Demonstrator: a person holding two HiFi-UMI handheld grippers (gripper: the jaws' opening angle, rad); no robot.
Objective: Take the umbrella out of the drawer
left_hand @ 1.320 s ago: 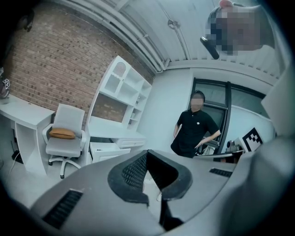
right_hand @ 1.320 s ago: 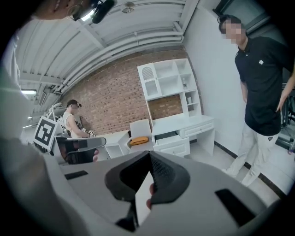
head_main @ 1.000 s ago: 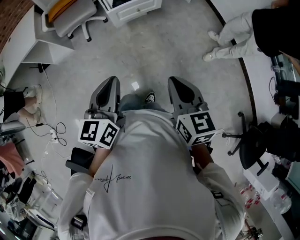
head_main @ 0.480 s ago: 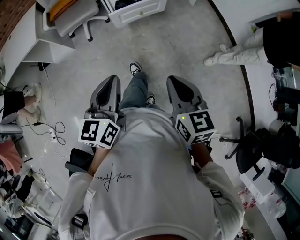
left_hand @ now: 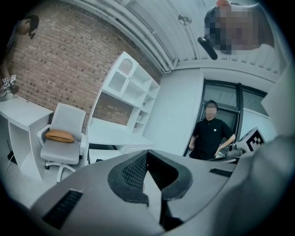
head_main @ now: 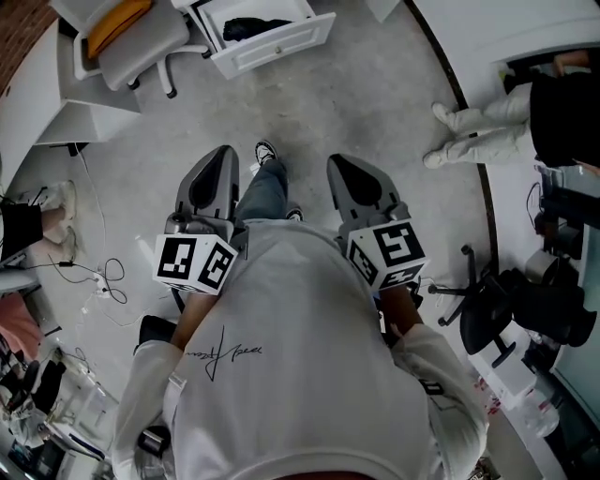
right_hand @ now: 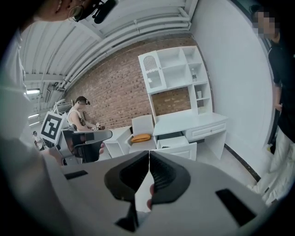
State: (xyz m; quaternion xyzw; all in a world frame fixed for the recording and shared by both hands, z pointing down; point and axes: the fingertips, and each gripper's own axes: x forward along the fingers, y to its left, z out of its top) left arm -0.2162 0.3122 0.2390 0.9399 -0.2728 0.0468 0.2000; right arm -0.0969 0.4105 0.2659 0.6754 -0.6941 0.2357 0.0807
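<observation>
**Umbrella in the open drawer, both grippers shut and empty**

One dark folded umbrella (head_main: 251, 27) lies inside the single open white drawer (head_main: 277, 49), at the top edge of the head view and well apart from both grippers. Just left of the drawer stands one white swivel chair (head_main: 127, 37) with one orange cushion (head_main: 117, 17) on its seat.

On the near side of a stretch of grey concrete floor (head_main: 347, 103), the person in the white shirt holds two grippers side by side, each with one black-and-white marker cube. The left gripper (head_main: 223, 155) has its fingers pressed together at the tips, with nothing between them. The right gripper (head_main: 337, 161) also has its fingers pressed together and holds nothing.

To the right stand one bystander in white trousers (head_main: 473, 131) and, nearer, one black office chair (head_main: 487, 314).
</observation>
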